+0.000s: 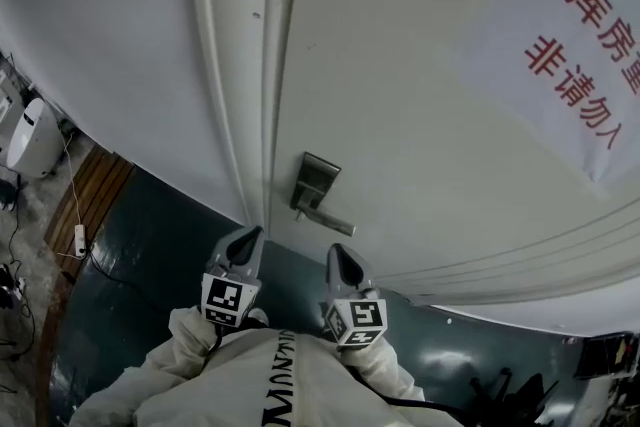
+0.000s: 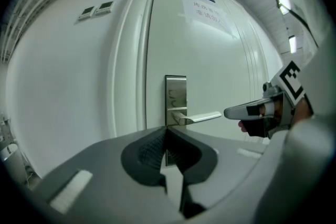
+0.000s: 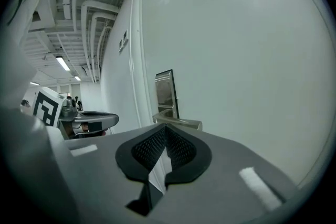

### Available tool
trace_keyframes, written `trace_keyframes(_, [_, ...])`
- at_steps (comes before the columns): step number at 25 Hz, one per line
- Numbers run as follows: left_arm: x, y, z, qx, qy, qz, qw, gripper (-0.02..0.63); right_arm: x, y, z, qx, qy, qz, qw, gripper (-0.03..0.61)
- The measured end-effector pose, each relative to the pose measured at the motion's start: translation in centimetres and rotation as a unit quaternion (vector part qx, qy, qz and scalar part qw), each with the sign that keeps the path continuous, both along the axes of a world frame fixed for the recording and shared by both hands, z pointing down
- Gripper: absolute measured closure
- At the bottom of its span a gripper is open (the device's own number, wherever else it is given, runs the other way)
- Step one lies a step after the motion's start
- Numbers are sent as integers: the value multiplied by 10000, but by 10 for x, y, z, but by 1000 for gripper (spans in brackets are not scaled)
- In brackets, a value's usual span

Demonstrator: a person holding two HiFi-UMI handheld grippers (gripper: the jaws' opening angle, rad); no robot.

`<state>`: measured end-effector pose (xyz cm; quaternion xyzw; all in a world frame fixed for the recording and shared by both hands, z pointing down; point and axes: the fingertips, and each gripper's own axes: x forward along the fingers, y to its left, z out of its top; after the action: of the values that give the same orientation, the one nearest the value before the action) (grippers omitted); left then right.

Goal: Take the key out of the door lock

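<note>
In the left gripper view, the left gripper has its two jaws pressed together at the tips. I see nothing between the dark ribbed pads. The right gripper is the same in its own view: jaws closed on each other, with nothing caught inside. Neither gripper touches the door or anything on it.

From the head view, both grippers are side by side, close to the body. They point toward the metal lock plate on the left edge of the door. Their tips are near it but clearly apart from it. The lever handle comes out of this plate toward the right and lies level. In the left gripper view, the closed jaws stand in front of the lower part of the plate and cover it. I cannot make out the key in any view, so I cannot tell whether it sits in the covered part.

A paper sign with red characters is on the door, higher up and to the right.
</note>
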<state>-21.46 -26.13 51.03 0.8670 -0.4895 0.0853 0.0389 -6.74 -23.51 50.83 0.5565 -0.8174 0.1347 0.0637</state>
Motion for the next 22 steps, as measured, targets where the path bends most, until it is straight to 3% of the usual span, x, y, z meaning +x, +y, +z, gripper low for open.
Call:
trace_keyframes(6, [-5, -4, -1, 105, -18, 379, 9992, 614, -5, 10, 4, -30, -261, 524, 9983, 577])
trace_keyframes(15, [6, 1, 12, -66, 125, 607, 9981, 615, 11, 33, -1, -17, -195, 918, 9956, 577])
trace_keyframes(18, [17, 0, 23, -428, 349, 570, 9968, 614, 19, 35, 1, -40, -193, 938, 9954, 577])
trace_keyframes(22, [30, 0, 42, -1212, 978, 597, 9860, 614, 28, 39, -2, -12, -135, 944, 9954, 577])
